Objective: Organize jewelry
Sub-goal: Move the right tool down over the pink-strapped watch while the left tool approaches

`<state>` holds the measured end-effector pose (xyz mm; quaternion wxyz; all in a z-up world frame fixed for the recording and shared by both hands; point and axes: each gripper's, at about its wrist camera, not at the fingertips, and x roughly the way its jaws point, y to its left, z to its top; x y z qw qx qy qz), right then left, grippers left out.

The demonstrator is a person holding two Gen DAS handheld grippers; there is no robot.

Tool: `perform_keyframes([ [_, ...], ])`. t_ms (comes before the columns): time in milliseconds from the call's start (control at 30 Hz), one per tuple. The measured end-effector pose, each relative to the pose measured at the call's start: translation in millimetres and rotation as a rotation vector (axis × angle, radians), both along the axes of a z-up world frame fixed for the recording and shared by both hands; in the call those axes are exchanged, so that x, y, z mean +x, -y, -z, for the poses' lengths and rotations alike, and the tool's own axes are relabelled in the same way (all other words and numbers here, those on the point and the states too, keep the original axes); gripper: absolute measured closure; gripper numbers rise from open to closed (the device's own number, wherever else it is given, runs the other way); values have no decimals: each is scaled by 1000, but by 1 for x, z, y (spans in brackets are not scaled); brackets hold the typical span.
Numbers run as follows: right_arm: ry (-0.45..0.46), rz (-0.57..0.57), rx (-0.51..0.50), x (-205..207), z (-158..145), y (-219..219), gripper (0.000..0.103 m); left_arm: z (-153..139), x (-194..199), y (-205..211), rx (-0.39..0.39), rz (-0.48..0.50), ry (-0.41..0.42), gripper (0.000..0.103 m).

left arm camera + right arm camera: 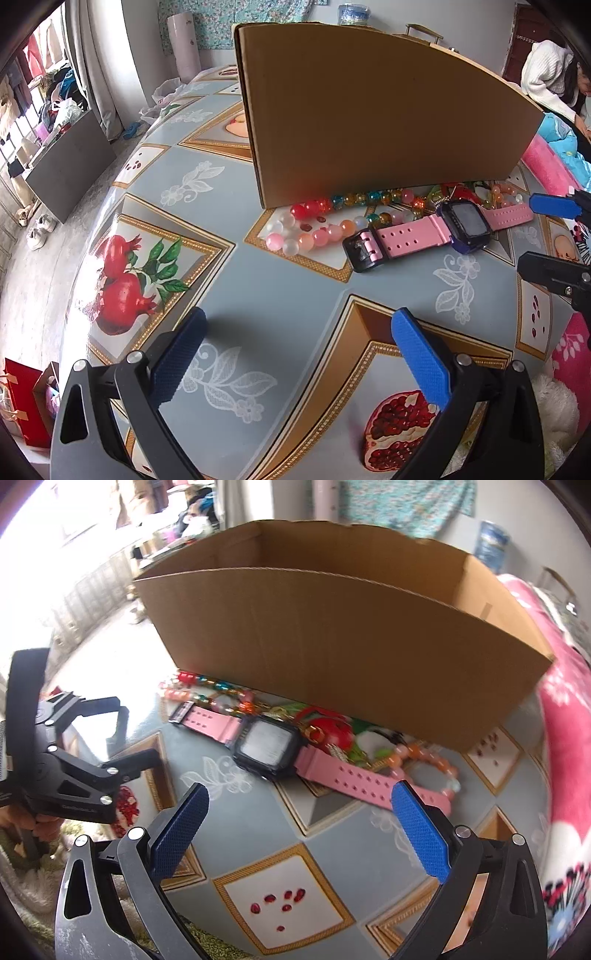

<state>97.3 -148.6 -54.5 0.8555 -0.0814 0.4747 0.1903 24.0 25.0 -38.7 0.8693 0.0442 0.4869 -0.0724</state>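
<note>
A pink-strapped watch (467, 221) (267, 744) with a dark square face lies flat on the table, just in front of an open cardboard box (369, 122) (332, 638). Pale pink and white beads (306, 232) and a multicoloured bead string (362, 199) (210, 686) lie along the box's base. An orange bead bracelet (428, 760) and a red ornament (332, 731) sit behind the strap. My left gripper (301, 325) (140, 734) is open and holds nothing, short of the jewelry. My right gripper (300, 794) (535, 236) is open just before the watch, one pad (417, 830) near the strap's end.
The table (258, 295) wears a grey cloth with pomegranate prints. A pink flowered blanket (565, 738) lies to the right of the box. A person in a white sweater (550, 81) sits at the far right. A hand (37, 823) holds the left gripper.
</note>
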Motion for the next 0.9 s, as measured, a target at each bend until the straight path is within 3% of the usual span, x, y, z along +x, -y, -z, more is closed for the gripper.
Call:
perform_keyframes([
  [133, 32, -136, 12, 16, -6, -12, 11, -1, 1, -2, -12, -6, 14, 4],
  [333, -16, -251, -38, 42, 3, -30, 42, 0, 5, -12, -31, -32, 31, 5],
  [500, -26, -354, -63, 23, 7, -36, 44, -1, 6, -24, -43, -66, 54, 9],
  [833, 35, -532, -288, 10, 30, -68, 45, -2, -3, -24, -26, -10, 103, 40],
  [900, 43, -541, -294, 6, 32, -71, 54, -3, -5, -24, -38, 11, 103, 45],
])
